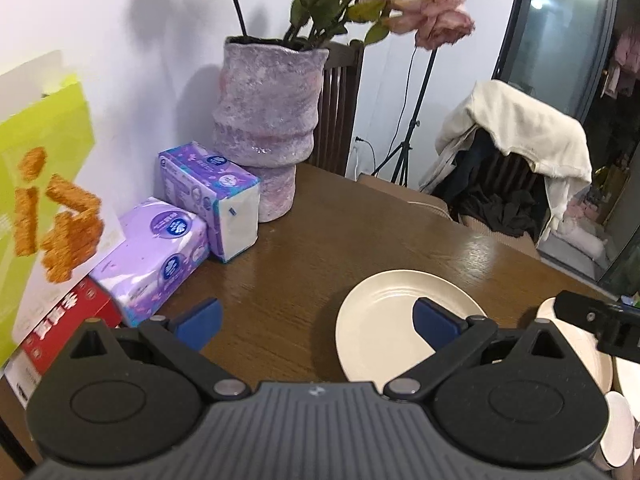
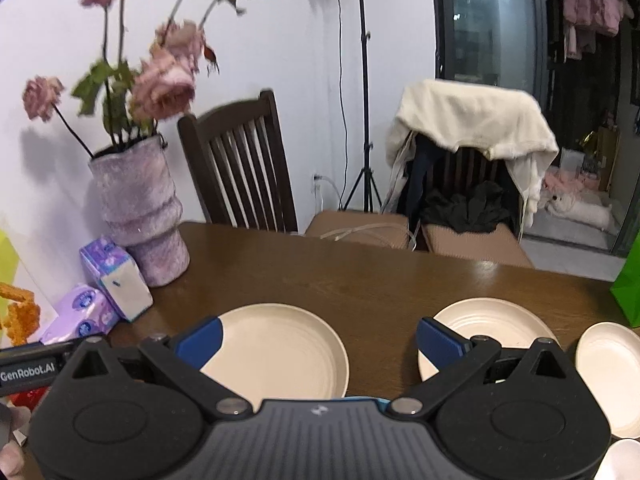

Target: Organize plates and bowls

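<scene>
On the brown wooden table [image 2: 360, 280] lie two cream plates side by side, a left plate [image 2: 280, 352] and a right plate [image 2: 496, 320]. A smaller cream dish [image 2: 612, 376] sits at the far right, with another dish's rim [image 2: 624, 460] below it. My right gripper [image 2: 320, 340] is open above the near edges of both plates and holds nothing. My left gripper [image 1: 318, 320] is also open and empty, just left of a cream plate [image 1: 380, 320], with its right pad over that plate's near side. The right gripper's body [image 1: 600, 320] shows at that view's right edge, above more cream dishes [image 1: 596, 364].
A purple vase [image 1: 268, 120] with dried pink flowers stands at the back left by the wall. Tissue packs [image 1: 208, 196], a red box [image 1: 68, 320] and a green printed bag [image 1: 44, 184] line the left side. Chairs [image 2: 240, 168] stand behind the table, and a green bag [image 2: 628, 284] is at the right.
</scene>
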Demonstrator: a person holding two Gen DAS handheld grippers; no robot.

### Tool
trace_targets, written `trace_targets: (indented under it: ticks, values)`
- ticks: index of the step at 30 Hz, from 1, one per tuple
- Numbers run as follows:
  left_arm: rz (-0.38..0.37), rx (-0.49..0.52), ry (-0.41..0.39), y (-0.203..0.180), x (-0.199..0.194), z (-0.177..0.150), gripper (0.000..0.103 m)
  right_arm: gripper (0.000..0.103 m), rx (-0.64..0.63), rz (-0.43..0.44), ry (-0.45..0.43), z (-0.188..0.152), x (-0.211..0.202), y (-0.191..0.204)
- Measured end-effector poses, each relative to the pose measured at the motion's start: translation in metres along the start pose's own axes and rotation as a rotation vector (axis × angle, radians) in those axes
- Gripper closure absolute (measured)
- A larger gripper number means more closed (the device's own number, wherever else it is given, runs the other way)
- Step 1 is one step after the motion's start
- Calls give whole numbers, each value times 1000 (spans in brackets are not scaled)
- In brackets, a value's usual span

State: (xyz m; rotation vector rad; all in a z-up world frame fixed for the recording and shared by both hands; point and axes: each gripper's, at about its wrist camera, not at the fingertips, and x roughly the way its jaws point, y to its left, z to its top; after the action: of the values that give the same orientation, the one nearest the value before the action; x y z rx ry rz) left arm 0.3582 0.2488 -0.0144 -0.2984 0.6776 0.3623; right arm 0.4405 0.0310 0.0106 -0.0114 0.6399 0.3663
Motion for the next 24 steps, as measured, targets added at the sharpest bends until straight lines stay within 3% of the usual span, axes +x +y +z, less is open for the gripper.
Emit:
trace_targets:
  ticks: [9,15,22,24]
  values:
    - [-10,32,88,-11,41,-3,0,0,1,-15,108,-3,66,8]
    - [-2,-6,158,-3,67,-5,0,2,-25,-40,167,-6,95,4]
    - [-8,-37,251,4,95,-11,7,15,-55,-56,234,-10,118,0]
    - [-8,-35,268,5,101,-13,13,24,-62,-67,260,-11,126,0]
